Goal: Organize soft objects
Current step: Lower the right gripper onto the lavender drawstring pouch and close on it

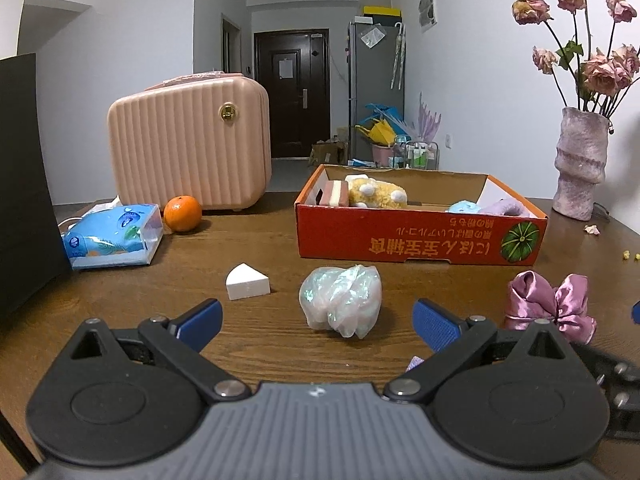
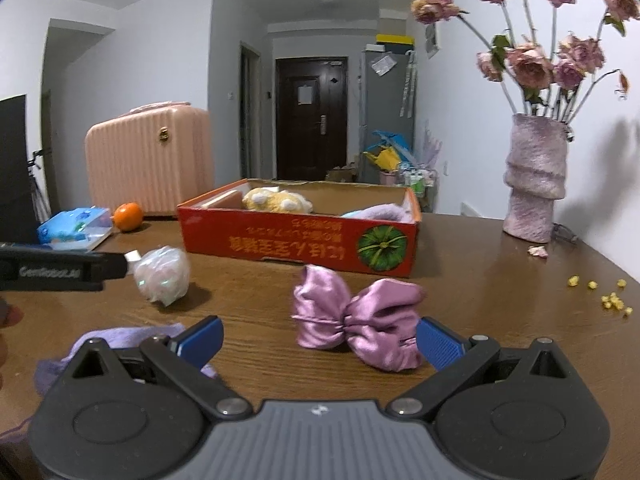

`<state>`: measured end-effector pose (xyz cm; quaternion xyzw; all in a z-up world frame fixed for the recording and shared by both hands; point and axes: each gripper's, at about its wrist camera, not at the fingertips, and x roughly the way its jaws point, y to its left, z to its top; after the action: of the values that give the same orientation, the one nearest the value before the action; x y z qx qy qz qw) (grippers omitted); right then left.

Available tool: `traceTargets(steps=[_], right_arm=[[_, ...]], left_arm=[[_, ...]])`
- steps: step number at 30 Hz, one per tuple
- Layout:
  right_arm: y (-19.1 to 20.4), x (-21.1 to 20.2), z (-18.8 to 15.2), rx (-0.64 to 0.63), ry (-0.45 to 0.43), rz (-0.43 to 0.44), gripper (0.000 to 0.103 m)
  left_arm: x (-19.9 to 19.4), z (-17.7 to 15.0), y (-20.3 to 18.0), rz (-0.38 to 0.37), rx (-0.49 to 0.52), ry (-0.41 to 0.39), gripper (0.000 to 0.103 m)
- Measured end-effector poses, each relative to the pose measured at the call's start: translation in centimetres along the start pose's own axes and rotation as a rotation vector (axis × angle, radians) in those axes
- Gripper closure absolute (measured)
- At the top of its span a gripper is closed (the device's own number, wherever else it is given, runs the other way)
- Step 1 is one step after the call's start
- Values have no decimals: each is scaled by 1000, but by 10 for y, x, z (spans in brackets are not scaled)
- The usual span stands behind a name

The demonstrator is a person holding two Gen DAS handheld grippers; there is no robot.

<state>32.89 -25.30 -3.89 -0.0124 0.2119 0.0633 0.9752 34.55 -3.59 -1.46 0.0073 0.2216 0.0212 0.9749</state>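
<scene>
My left gripper (image 1: 318,326) is open and empty, low over the wooden table, with an iridescent mesh puff (image 1: 340,300) just ahead between its fingers. My right gripper (image 2: 320,340) is open and empty, with a pink satin bow (image 2: 356,320) just ahead; the bow also shows in the left wrist view (image 1: 548,304). A white wedge sponge (image 1: 247,282) lies left of the puff. The red cardboard box (image 1: 420,238) holds a yellow plush (image 1: 376,192), a striped sponge (image 1: 334,193) and blue and lilac soft items. A lilac cloth (image 2: 120,340) lies under my right gripper's left finger.
A pink ribbed case (image 1: 188,144), an orange (image 1: 183,213) and a blue tissue pack (image 1: 114,236) stand at the back left. A pink vase (image 2: 534,180) with dried roses stands at the back right, with yellow crumbs (image 2: 612,300) near the table's right edge. A black panel (image 1: 24,184) is at the left.
</scene>
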Motion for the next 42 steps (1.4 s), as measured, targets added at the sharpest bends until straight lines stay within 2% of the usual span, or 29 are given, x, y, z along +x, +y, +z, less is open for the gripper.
traceTargets(steps=[9, 17, 23, 27, 33, 38, 42], right_arm=[[30, 20, -6, -39, 81, 117, 0], [52, 21, -7, -31, 89, 207, 1], [68, 33, -7, -49, 132, 211, 2], [75, 44, -8, -77, 184, 186, 11], [79, 54, -11, -87, 251, 153, 11], [74, 49, -11, -60, 227, 137, 10], [74, 38, -5, -13, 161, 181, 9]], left_arm=[[2, -1, 2, -2, -11, 18, 0], [4, -2, 5, -8, -16, 44, 0], [1, -2, 10, 11, -13, 50, 0], [1, -4, 15, 35, 8, 61, 0], [-6, -7, 24, 63, 52, 60, 0], [-15, -9, 38, 69, 79, 45, 0], [-19, -7, 50, 67, 77, 37, 0]])
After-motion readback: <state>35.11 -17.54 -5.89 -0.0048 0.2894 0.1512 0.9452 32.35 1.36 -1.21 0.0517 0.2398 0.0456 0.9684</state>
